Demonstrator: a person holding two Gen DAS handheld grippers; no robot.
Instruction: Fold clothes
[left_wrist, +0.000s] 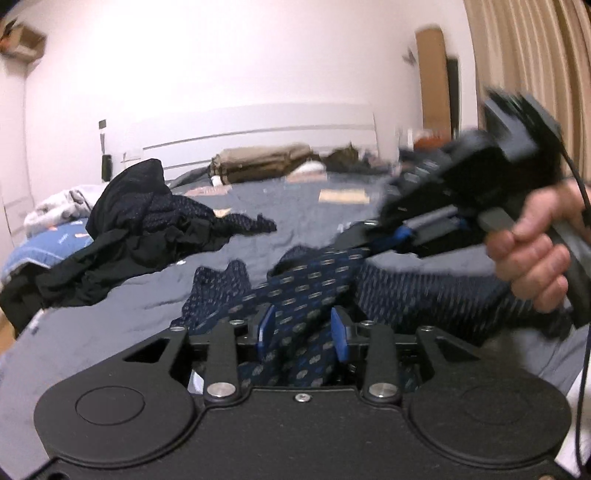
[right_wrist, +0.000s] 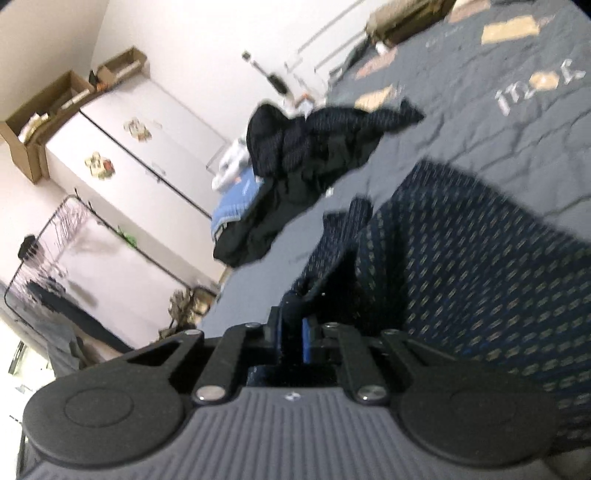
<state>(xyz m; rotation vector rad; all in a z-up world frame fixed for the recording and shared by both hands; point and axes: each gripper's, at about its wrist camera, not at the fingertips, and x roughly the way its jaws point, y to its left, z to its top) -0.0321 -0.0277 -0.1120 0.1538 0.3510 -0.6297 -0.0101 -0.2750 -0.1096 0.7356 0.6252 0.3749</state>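
A navy garment with a small repeating pattern (left_wrist: 306, 284) is lifted off the grey bed between both grippers. In the left wrist view my left gripper (left_wrist: 303, 332) has its blue pads (left_wrist: 266, 330) apart, and a band of the cloth runs loosely through the gap. Up to the right, a hand (left_wrist: 532, 258) holds my right gripper (left_wrist: 360, 236), whose tips pinch the garment's upper edge. In the right wrist view my right gripper (right_wrist: 291, 339) is shut, with dark cloth squeezed between its pads, and the garment (right_wrist: 480, 277) hangs to the right.
A heap of dark clothes (left_wrist: 147, 221) (right_wrist: 314, 147) lies on the grey quilt (left_wrist: 295, 206) to the left. A brown bag (left_wrist: 262, 162) sits by the headboard. A white wardrobe (right_wrist: 129, 147) and a clothes rack (right_wrist: 55, 240) stand beyond the bed.
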